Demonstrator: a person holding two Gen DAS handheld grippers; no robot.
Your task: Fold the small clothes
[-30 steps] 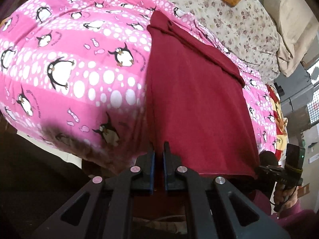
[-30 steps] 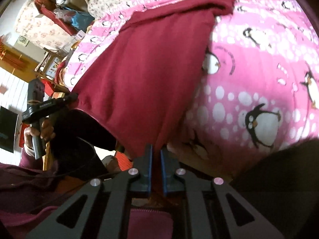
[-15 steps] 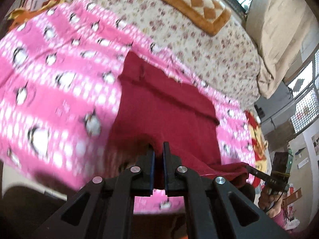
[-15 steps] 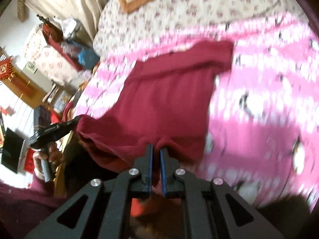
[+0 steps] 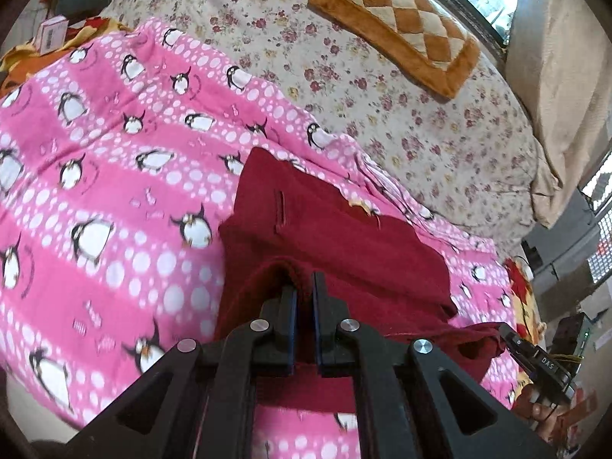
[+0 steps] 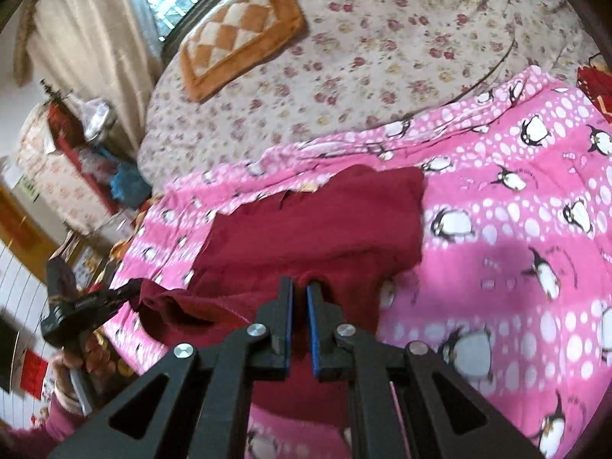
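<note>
A dark red garment (image 5: 336, 229) lies on a pink penguin blanket (image 5: 114, 176); it also shows in the right wrist view (image 6: 313, 229). My left gripper (image 5: 304, 287) is shut on the garment's near edge, lifted and carried over the flat part. My right gripper (image 6: 299, 287) is shut on the other near corner, also lifted. Each gripper shows in the other's view, at the right edge (image 5: 512, 338) and the left edge (image 6: 130, 290), both pinching red cloth. The near half sags between them above the far half.
A floral bedspread (image 5: 382, 88) lies beyond the blanket, with an orange checked cushion (image 5: 401, 23) on it. A beige curtain (image 5: 554, 76) and window stand at the far side. Cluttered shelves and boxes (image 6: 69, 145) stand beside the bed.
Both grippers have lifted the garment's near edge off the bed's front and carried it up and forward over the far half. The garment is now doubling over.
</note>
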